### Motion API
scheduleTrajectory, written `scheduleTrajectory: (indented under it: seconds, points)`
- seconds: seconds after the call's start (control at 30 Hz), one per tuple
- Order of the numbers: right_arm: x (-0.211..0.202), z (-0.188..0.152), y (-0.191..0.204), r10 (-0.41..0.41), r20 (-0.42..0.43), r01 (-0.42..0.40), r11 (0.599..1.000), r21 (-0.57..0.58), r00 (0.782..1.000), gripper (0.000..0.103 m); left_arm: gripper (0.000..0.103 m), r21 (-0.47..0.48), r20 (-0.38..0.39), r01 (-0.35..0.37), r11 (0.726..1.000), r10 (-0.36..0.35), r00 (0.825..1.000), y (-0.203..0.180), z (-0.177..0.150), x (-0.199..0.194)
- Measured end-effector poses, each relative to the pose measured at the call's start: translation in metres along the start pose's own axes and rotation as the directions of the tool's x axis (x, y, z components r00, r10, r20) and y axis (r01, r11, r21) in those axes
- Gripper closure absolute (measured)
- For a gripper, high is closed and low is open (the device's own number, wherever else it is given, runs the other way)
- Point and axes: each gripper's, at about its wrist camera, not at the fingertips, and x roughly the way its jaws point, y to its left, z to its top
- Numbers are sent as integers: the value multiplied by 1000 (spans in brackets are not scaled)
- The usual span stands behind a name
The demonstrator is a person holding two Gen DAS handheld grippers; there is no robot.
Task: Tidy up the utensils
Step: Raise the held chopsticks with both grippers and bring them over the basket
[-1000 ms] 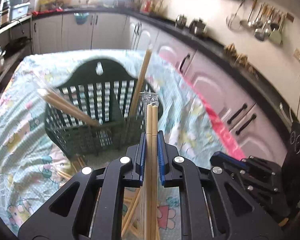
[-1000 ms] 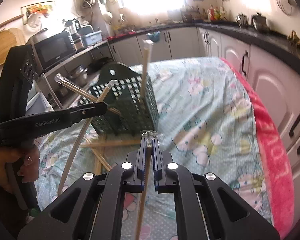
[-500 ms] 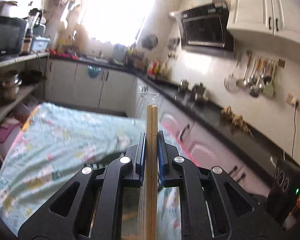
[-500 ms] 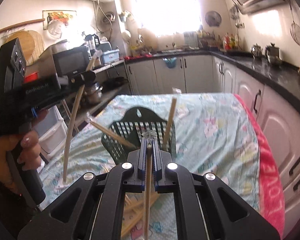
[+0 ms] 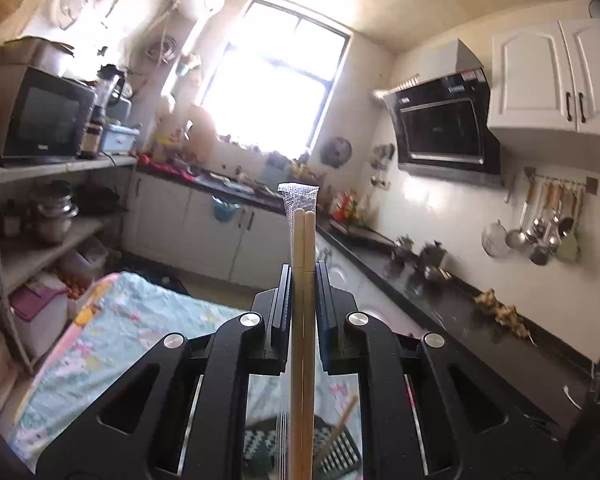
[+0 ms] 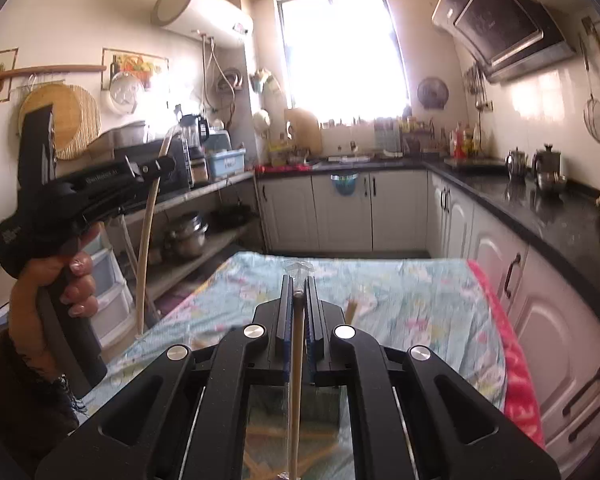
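Left claw [image 5: 303, 276] pinching wrapped chopstick pair [image 5: 303, 320], sticks poking forward past tips, clear sleeve end beyond. Right claw [image 6: 299, 292] squeezing single wrapped chopstick [image 6: 297, 360], its shaft running down under claw. Left claw also showing in right view, pair hanging down from it toward surface [image 6: 400, 300] with floral cloth. Green basket [image 5: 340, 450] sitting below, one chopstick [image 5: 342, 426] leaning inside.

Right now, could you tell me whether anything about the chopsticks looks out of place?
Yes. Several loose chopsticks lie scattered and crossed on the tablecloth beside the green basket rather than in it. One chopstick leans askew in the basket.
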Motion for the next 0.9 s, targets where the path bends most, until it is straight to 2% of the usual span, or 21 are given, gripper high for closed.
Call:
scheduleTrajectory:
  seconds: [0.2, 0.4, 0.6, 0.9]
  points:
    - [2, 23, 1, -11, 71, 13, 1000, -25, 997, 97, 96, -6, 83, -47, 999, 47, 995, 12, 12, 6]
    - [4, 40, 5, -17, 145, 26, 998, -62, 989, 97, 96, 1, 111, -84, 996, 83, 990, 20, 3, 20]
    - [16, 46, 5, -26, 185, 40, 997, -73, 982, 97, 96, 2, 113, -97, 995, 97, 989, 23, -11, 40]
    - [34, 41, 8, -33, 228, 63, 990, -128, 973, 97, 96, 1, 102, -67, 998, 66, 993, 29, -35, 54]
